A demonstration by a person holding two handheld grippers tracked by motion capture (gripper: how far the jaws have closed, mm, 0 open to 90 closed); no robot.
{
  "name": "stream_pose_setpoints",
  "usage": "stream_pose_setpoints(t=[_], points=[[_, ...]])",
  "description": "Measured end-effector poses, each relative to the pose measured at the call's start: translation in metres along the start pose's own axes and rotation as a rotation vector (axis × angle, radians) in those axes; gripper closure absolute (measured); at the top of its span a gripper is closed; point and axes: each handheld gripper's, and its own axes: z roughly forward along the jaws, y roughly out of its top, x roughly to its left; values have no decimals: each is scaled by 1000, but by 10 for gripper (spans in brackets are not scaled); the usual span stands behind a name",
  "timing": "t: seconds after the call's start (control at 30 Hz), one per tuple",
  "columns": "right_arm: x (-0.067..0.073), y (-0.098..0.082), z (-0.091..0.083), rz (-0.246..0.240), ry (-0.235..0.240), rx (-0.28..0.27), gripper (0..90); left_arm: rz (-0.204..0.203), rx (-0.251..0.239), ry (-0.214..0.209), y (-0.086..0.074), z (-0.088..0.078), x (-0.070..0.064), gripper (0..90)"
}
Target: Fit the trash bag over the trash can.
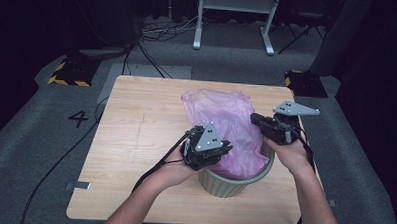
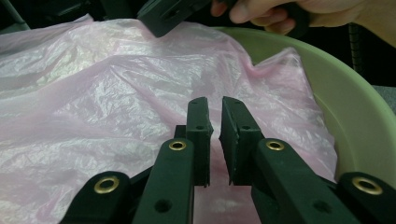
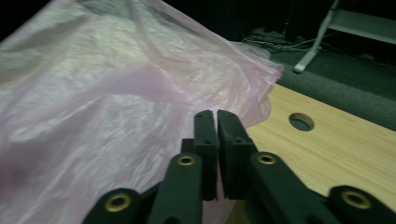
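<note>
Altogether there were two tongs, one pink plastic bag (image 1: 226, 128) and one pale green ribbed bin (image 1: 234, 183) on a single wooden worktop (image 1: 135, 140). The bin stood at the near right part of the worktop, close to its near edge. The bag hung into the bin's mouth and spread away over the far rim onto the boards toward the far edge. The left tongs (image 1: 220, 154) sat over the bin's near-left rim, the jaws drawn almost together with a narrow slit between them; in the left gripper view (image 2: 214, 135) pink film lay beneath them, and whether any was pinched could not be told. The right tongs (image 1: 256, 119) lay at the bag's right side above the bin's right rim, jaws pressed together, the film just beside them in the right gripper view (image 3: 211, 140). The left half of the worktop was open wood, and a round hole (image 3: 301, 121) showed in the boards beyond the bag.
</note>
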Motion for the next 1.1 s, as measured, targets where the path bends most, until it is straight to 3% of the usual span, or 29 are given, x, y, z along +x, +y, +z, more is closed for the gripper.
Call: stream_pose_setpoints(t=[0.13, 0.37, 0.57, 0.77, 0.9, 1.1], points=[[8, -1, -15, -22, 69, -24, 900, -9, 4, 5, -2, -1, 2, 807], [25, -14, -35, -69, 170, -13, 900, -31, -3, 12, -4, -3, 5, 799], [33, -22, -47, -74, 273, -14, 900, -49, -32, 32, -2, -11, 10, 767], [40, -29, -50, -89, 308, -1, 899, -109, -89, 50, 3, -24, 23, 669], [44, -30, -47, -93, 330, 5, 900, -116, -98, 101, 8, -27, 31, 598], [47, -32, -44, -108, 337, 26, 896, -173, -142, 181, 9, -35, 48, 548]])
